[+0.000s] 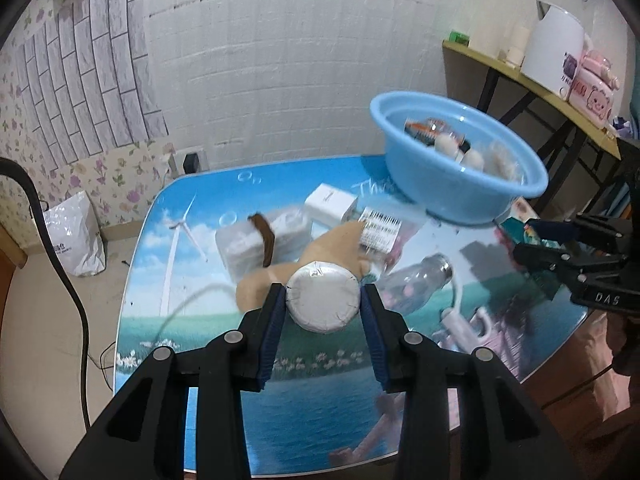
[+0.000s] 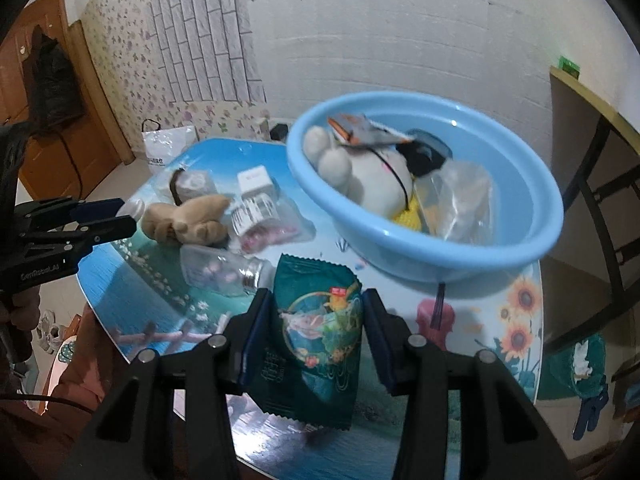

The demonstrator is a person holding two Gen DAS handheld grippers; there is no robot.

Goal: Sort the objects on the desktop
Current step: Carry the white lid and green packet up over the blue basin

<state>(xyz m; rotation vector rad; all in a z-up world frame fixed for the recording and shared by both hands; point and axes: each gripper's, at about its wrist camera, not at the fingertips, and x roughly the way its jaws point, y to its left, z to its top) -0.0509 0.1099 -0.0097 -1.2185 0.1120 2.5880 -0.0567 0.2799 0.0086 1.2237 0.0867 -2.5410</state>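
Clamping white round packet (image 1: 323, 301) in left hand-held gripper (image 1: 323, 300), right hand-held gripper (image 2: 318, 312) squeezing green snack packet (image 2: 316, 340)

The right gripper (image 2: 318, 320) is clamped on a green snack packet (image 2: 316, 340), one pad on each side; the packet hangs clear above the table (image 2: 512, 320); beyond it a blue basin (image 2: 460, 252) holds a white plush toy (image 2: 372, 184) and a clear plastic bag (image 2: 464, 204); left of the basin lie a clear bottle (image 2: 220, 270), a brown plush toy (image 2: 188, 220) and a white box (image 2: 256, 182); the left gripper (image 2: 108, 220) reaches in at the left edge.
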